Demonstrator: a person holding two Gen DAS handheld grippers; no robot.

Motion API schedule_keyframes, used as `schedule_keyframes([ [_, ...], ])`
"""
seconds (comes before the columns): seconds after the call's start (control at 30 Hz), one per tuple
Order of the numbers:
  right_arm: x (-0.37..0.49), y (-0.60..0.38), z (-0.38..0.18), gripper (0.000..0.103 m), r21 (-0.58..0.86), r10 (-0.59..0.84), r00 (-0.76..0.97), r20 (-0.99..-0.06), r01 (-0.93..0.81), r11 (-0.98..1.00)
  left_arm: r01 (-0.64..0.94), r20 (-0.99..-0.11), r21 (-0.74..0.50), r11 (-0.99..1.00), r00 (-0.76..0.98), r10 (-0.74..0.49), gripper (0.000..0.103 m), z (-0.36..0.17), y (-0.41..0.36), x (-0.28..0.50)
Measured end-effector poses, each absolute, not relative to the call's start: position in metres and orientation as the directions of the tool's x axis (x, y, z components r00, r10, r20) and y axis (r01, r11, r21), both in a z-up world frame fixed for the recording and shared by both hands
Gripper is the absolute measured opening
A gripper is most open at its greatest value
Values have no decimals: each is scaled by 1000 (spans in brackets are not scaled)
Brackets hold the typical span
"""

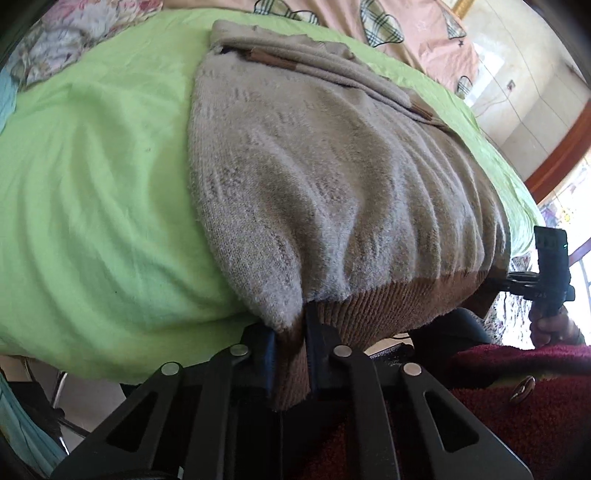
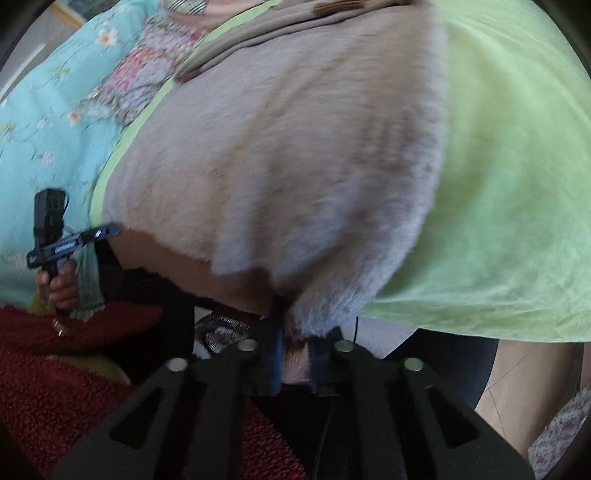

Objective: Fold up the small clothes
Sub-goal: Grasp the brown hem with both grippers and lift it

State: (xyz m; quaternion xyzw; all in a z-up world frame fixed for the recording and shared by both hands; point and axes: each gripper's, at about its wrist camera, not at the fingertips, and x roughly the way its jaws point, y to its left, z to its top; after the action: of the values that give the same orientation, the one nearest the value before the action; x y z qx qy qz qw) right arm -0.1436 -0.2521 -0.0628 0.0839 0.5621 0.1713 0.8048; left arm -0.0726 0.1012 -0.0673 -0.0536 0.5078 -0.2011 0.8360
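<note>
A beige-grey knitted sweater point(image 1: 325, 177) with a brown ribbed hem lies on a green sheet point(image 1: 92, 192), its sleeves folded across the far end. My left gripper point(image 1: 290, 332) is shut on the hem's left corner, at the sheet's near edge. My right gripper point(image 2: 295, 332) is shut on the hem's right corner of the same sweater point(image 2: 295, 147). The right gripper also shows in the left wrist view point(image 1: 546, 280), and the left gripper shows in the right wrist view point(image 2: 74, 243), each held in a hand.
The green sheet point(image 2: 517, 184) covers a bed. A blue floral quilt point(image 2: 44, 122) lies to one side, and a pink patterned cover point(image 1: 406, 26) lies at the far end. A dark red fleece garment point(image 2: 55, 369) is close below the grippers. A wooden frame point(image 1: 561, 147) stands beyond.
</note>
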Motion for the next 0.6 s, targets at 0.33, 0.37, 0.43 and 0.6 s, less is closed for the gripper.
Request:
schedule_keyframes([
  [0.33, -148, -262, 8, 9, 484, 547, 429, -719, -256, 837, 287, -730, -360, 888, 506, -460, 8, -25, 121, -82],
  [0.37, -146, -264, 12, 9, 498, 558, 446, -700, -256, 829, 287, -719, -368, 884, 516, -467, 8, -20, 125, -82],
  [0.43, -142, -264, 19, 9, 518, 574, 478, -665, -258, 815, 282, -692, -381, 881, 545, -474, 7, -8, 128, -80],
  [0.6, -131, -270, 41, 9, 546, 585, 556, -591, -258, 797, 288, -617, -429, 856, 598, -511, 7, 21, 130, -69],
])
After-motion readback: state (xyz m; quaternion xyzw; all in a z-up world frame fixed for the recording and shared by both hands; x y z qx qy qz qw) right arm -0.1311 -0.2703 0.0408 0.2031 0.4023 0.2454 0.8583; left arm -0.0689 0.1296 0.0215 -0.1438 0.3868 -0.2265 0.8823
